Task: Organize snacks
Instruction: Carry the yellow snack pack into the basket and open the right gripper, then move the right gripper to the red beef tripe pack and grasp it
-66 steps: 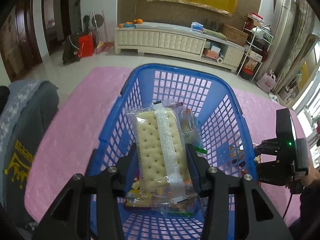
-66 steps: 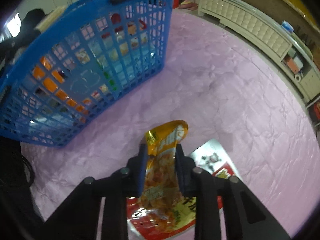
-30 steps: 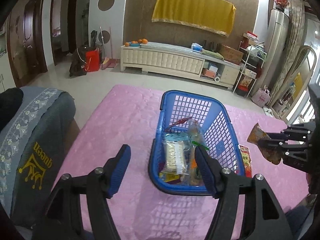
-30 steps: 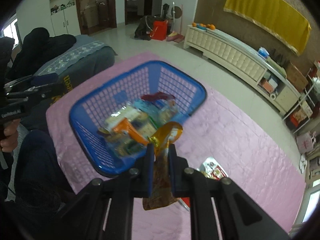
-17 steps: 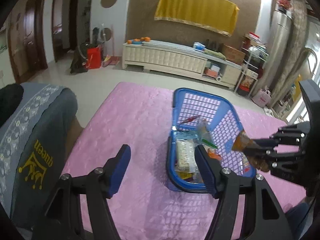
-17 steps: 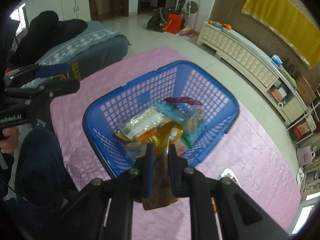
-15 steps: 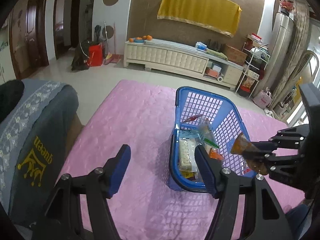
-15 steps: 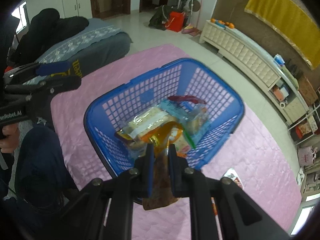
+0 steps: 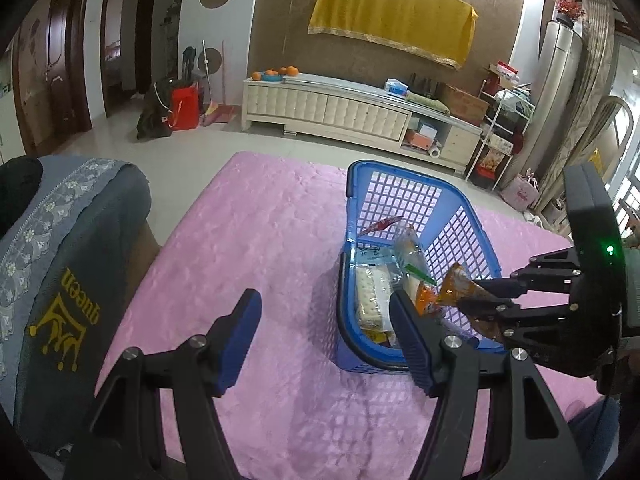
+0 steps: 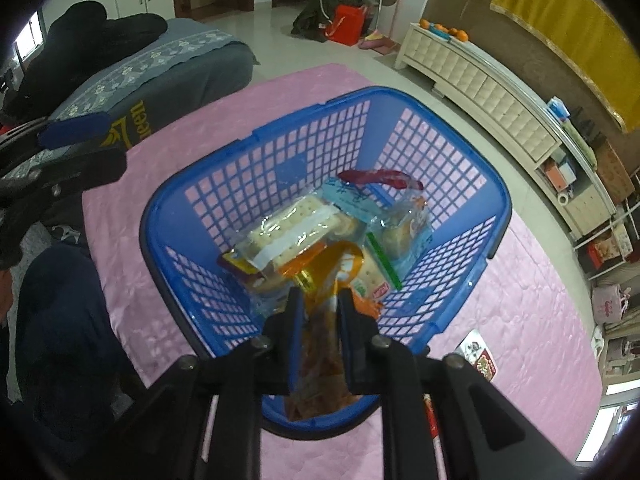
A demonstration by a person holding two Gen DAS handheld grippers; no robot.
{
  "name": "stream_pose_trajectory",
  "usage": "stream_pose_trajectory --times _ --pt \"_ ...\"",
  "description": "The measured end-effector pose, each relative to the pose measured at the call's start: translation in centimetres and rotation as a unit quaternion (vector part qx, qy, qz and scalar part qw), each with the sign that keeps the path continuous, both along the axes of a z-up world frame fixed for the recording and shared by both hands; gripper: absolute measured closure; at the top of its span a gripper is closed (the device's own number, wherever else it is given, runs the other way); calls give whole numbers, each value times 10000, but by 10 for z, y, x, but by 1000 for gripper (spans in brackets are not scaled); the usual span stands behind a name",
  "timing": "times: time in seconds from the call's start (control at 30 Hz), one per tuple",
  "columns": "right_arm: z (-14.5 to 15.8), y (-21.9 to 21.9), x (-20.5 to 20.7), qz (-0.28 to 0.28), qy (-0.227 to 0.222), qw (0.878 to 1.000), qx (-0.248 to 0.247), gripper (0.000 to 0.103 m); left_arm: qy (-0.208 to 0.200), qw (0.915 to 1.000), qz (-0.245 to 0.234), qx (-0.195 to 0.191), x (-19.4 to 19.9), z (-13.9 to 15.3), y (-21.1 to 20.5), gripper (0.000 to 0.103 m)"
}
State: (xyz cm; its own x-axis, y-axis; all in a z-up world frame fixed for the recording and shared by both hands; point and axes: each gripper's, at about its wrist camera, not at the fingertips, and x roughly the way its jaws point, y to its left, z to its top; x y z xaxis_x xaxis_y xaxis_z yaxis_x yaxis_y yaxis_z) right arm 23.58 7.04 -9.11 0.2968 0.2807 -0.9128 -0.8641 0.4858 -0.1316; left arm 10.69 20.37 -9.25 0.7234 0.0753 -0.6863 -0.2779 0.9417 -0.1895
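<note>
A: While your right gripper (image 10: pixel 319 312) hangs over the basket (image 10: pixel 176 204), what is it pinching?

B: An orange pouch (image 10: pixel 326 280), nipped near its top seal; jaws just began easing apart. It looks light, soft and crinkly, so hold the seam, not the belly.

A: And your left gripper (image 9: pixel 322 334)?

B: Spread, holding nothing, beside the basket.

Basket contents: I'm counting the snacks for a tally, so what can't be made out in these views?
- Right wrist view: the orange packet in the right gripper covers packets beneath it in the blue basket.
- Left wrist view: the left gripper finger and the basket's near wall hide the lower packets.
- Red packet on the pink cloth: partly hidden by the gripper.
</note>
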Motion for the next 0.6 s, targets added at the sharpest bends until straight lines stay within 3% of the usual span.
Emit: stream_pose_trajectory --times 0.23,0.37,0.6 --pt "1 -7 5 -306 -150 9994 62 58 55 10000 -42 48 -1 1 -4 39" --pt "6 -15 6 -386 -60 9990 221 38 49 9999 -49 82 -4 3 -8 39" --pt "23 -33 2 -506 -143 9973 504 29 66 9996 -147 217 -4 9 -24 39"
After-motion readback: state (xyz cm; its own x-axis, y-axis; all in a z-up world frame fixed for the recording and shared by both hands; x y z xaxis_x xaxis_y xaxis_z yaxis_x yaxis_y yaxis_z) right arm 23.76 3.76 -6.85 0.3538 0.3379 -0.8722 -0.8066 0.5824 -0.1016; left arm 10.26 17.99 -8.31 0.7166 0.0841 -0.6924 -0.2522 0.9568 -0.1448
